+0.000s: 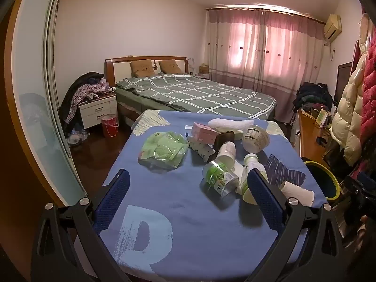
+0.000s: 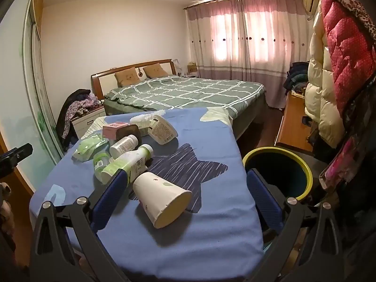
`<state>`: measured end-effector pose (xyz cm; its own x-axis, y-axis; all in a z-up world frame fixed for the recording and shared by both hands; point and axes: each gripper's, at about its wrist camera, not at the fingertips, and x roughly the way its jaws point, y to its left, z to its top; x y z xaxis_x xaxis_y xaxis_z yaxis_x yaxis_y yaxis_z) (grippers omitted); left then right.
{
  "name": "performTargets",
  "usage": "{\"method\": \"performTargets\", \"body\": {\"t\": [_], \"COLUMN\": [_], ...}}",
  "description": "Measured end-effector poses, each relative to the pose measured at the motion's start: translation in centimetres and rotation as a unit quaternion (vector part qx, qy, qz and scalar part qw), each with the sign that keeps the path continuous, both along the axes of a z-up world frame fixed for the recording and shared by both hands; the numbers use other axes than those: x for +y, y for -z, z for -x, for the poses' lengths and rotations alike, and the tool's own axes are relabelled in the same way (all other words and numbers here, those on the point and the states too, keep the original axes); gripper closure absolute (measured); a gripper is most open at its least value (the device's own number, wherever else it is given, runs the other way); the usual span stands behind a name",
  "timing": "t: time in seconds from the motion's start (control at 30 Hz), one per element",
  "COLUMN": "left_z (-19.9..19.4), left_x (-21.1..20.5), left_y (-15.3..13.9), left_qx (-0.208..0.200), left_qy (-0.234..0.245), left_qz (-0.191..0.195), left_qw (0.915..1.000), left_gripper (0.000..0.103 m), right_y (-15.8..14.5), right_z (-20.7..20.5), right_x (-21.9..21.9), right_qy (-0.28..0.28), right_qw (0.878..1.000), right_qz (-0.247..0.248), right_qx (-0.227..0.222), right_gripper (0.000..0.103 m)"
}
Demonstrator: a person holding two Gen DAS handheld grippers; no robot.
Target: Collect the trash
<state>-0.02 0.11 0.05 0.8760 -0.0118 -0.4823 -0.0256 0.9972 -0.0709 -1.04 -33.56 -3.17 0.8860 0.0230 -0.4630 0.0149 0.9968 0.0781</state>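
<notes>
Matt blue cloth (image 2: pixel 211 223) on table; smooth paper cup (image 2: pixel 162 199); glossy plastic bottle (image 2: pixel 131 162); textured gripper pads (image 2: pixel 108 195).

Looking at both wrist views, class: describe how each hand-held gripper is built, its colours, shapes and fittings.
The left hand-held gripper and the right hand-held gripper look alike. Each has two flat, rectangular fingers faced with dimpled dark blue pads, carried on black angular linkage arms with triangular cut-outs. Round silver bolt heads mark the pivots. No cables or markings show.
</notes>
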Motion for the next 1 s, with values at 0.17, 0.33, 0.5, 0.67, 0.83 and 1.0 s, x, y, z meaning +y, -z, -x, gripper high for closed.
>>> {"method": "performTargets", "body": {"t": [0.17, 0.33, 0.5, 0.67, 0.83, 1.0], "left_z": [0.1, 0.3, 0.6, 0.0, -0.3, -0.4], "left_x": [0.0, -0.5, -0.8, -0.5, -0.5, -0.7], "left_y": [-0.1, -0.1, -0.2, 0.2, 0.3, 0.5], "left_qx": [-0.001, -0.005, -0.002, 0.001, 0.006, 0.008], "left_qy": [-0.001, -0.001, -0.001, 0.005, 0.008, 0.011], "left_qz": [-0.005, -0.01, -0.01, -0.01, -0.009, -0.011], "left_qw": [1.0, 0.9999, 0.9999, 0.9999, 0.9999, 0.9999], "left_gripper": [0.004, 0.004, 0.004, 0.004, 0.004, 0.004], "right_y": [0.1, 0.0, 0.7, 0.7, 0.6, 0.7], "right_z": [-0.1, -0.2, -0.5, -0.5, -0.7, -0.7], "right_x": [0.0, 0.0, 0.1, -0.1, 0.1, 0.0], "right_qy": [0.0, -0.001, -0.003, -0.002, 0.001, 0.001], "right_qw": [1.0, 1.0, 1.0, 1.0, 1.0, 1.0], "right_qz": [-0.004, -0.008, -0.009, -0.01, -0.012, -0.014], "right_qx": [0.0, 0.002, 0.004, 0.005, 0.007, 0.007], "right_gripper": [0.006, 0.006, 0.006, 0.006, 0.006, 0.006]}}
